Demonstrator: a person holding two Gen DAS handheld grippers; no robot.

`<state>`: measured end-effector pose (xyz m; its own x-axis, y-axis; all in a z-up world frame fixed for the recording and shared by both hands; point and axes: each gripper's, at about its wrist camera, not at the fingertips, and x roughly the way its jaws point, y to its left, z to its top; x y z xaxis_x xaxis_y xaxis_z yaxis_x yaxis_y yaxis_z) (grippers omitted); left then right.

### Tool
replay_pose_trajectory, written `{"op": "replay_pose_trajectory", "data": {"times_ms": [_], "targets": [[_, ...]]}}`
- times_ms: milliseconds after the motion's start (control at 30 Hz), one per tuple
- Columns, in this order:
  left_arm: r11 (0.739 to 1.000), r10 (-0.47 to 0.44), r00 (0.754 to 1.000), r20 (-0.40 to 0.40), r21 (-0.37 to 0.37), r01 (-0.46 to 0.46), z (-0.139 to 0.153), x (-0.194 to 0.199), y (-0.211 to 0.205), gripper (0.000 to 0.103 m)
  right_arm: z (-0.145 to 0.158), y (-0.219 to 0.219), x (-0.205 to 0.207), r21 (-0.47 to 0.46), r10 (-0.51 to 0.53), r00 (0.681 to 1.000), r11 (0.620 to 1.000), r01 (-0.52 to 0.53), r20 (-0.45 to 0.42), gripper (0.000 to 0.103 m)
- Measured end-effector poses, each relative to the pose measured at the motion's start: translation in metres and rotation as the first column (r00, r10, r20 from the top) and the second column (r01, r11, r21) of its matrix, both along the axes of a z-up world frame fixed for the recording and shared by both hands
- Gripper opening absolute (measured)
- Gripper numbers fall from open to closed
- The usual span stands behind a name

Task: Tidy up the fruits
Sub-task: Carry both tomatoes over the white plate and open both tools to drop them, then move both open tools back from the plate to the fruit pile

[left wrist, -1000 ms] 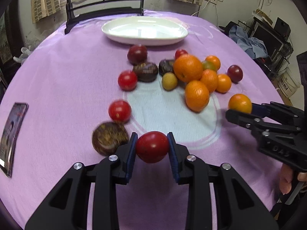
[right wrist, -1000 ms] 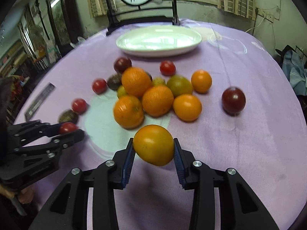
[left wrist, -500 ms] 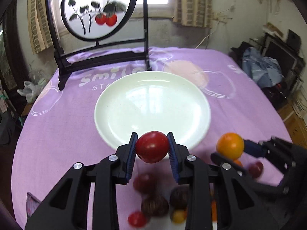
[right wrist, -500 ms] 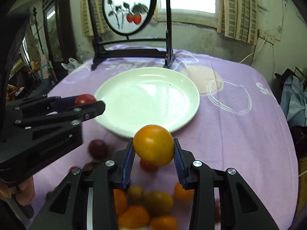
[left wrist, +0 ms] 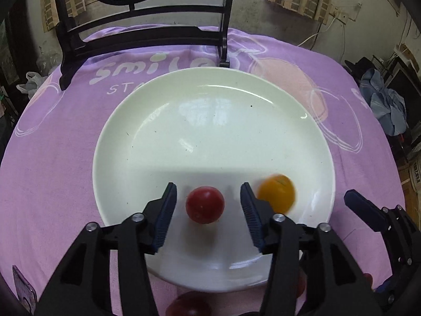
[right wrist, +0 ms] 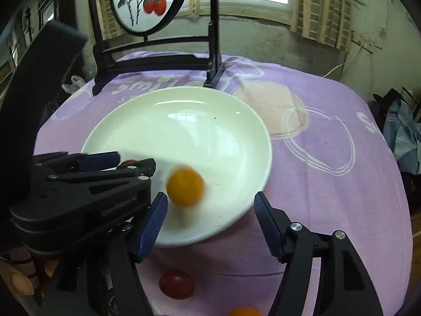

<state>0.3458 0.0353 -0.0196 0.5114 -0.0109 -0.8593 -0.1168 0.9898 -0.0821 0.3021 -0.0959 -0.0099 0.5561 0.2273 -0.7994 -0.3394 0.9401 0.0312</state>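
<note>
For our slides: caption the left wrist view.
Opening left gripper releases round red tomato onto white plate.

Tomato (left wrist: 204, 205), orange (left wrist: 275, 195) now free on plate (left wrist: 158, 131)

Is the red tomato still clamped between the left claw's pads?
No: the red tomato sits free on the white plate, with a clear gap to each pad of the opening left claw.
</note>
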Motion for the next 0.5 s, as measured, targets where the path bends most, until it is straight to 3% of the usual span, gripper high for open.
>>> {"op": "replay_pose_trajectory", "data": {"times_ms": [33,67,100,233,500], "targets": [[1.000,-0.014,1.000,0.025,0.001,0.014,0.008,-0.007,-0.003,0.066,0.003,-0.004,-0.004,0.026,0.009,1.000,1.000,-0.009,-0.005,0.069],[1.000,-0.026,0.999,0.046,0.010,0.025,0.015,-0.013,-0.006,0.081,0.006,-0.007,-0.008,0.037,0.013,1.000,0.999,-0.013,-0.003,0.069],[0.999,-0.031,0.997,0.067,0.023,0.030,0.022,-0.020,-0.008,0.088,0.008,-0.008,-0.012,0.037,0.012,1.000,0.999,-0.012,0.003,0.071],[0.997,-0.073,0.988,0.135,0.027,0.070,0.045,-0.051,-0.018,0.089,0.019,-0.022,-0.041,0.024,0.007,0.999,1.000,-0.008,0.050,0.076],[0.993,-0.114,0.982,0.149,0.027,0.111,0.052,-0.120,-0.022,0.093,0.031,-0.058,-0.105,0.065,-0.015,0.997,0.998,0.010,0.076,0.082]]}}
